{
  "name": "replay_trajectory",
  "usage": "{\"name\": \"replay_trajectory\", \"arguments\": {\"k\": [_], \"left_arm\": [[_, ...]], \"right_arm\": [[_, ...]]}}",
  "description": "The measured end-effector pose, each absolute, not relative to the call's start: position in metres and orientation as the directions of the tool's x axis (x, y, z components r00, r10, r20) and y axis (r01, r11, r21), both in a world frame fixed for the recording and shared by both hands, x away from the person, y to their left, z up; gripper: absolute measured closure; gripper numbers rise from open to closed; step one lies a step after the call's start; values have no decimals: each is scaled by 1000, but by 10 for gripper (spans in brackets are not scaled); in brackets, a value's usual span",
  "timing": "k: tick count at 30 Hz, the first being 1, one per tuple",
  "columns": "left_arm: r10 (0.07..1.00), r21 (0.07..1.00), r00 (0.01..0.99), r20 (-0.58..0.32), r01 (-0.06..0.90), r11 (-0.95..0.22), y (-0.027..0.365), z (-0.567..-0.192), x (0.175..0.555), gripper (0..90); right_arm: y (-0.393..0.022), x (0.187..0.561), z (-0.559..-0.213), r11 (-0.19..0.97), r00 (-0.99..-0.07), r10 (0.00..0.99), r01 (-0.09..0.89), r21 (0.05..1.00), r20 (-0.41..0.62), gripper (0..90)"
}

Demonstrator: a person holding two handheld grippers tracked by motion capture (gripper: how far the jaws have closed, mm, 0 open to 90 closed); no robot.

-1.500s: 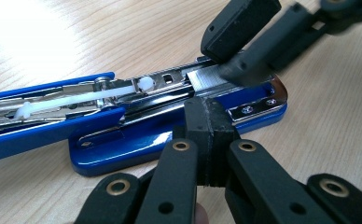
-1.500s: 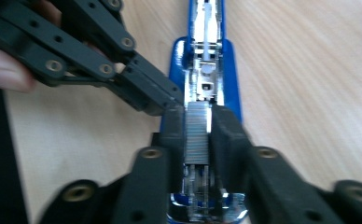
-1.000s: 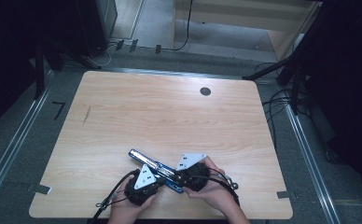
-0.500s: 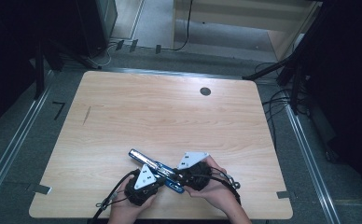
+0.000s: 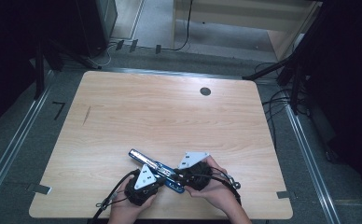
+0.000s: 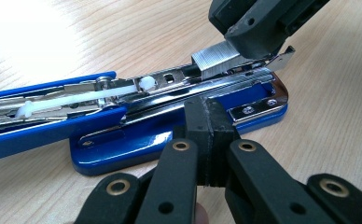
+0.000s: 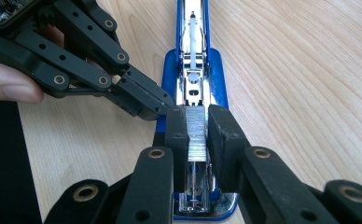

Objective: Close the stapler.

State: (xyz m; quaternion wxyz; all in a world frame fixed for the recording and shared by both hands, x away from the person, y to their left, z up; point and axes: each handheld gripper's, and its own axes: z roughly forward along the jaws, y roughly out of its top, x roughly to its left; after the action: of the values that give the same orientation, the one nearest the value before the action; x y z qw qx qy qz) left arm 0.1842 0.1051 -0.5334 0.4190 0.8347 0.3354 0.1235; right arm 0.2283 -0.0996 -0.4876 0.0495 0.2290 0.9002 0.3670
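Jaws pressed together, the left gripper (image 6: 212, 135) rests its tips against the side of the blue stapler (image 6: 137, 135), low on the base. The right gripper (image 7: 198, 128) pinches a silver strip of staples (image 7: 197, 130) just over the stapler's open metal channel. The stapler lies opened flat near the front edge of the wooden table (image 5: 170, 116), between the two hands, its top arm stretching away leftward.

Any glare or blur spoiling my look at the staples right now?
Left gripper view: lamp glare whitens the wooden table at upper left, but the silver staple strip is sharp. Right gripper view: evenly lit, the strip crisp above the open blue stapler. High view: surroundings dark, stapler small.
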Motion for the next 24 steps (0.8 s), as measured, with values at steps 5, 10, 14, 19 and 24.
{"name": "replay_trajectory", "arguments": {"k": [5,10,14,19,24], "left_arm": [[664,782,744,-75,457,-424,105,-533,184,900],[663,782,745,-74,456,-425,105,-533,184,900],[663,782,745,-74,456,-425,105,-533,184,900],[664,782,744,-74,456,-424,105,-533,184,900],[664,782,744,-73,456,-425,105,-533,184,900]], "right_arm": [[-99,229,-489,630,-893,444,372,682,78,799],[-99,229,-492,634,-892,444,377,675,81,799],[-98,230,-492,635,-893,444,373,676,75,789],[-99,231,-490,618,-886,456,382,687,83,749],[-97,233,-491,591,-877,467,403,699,111,872]]}}
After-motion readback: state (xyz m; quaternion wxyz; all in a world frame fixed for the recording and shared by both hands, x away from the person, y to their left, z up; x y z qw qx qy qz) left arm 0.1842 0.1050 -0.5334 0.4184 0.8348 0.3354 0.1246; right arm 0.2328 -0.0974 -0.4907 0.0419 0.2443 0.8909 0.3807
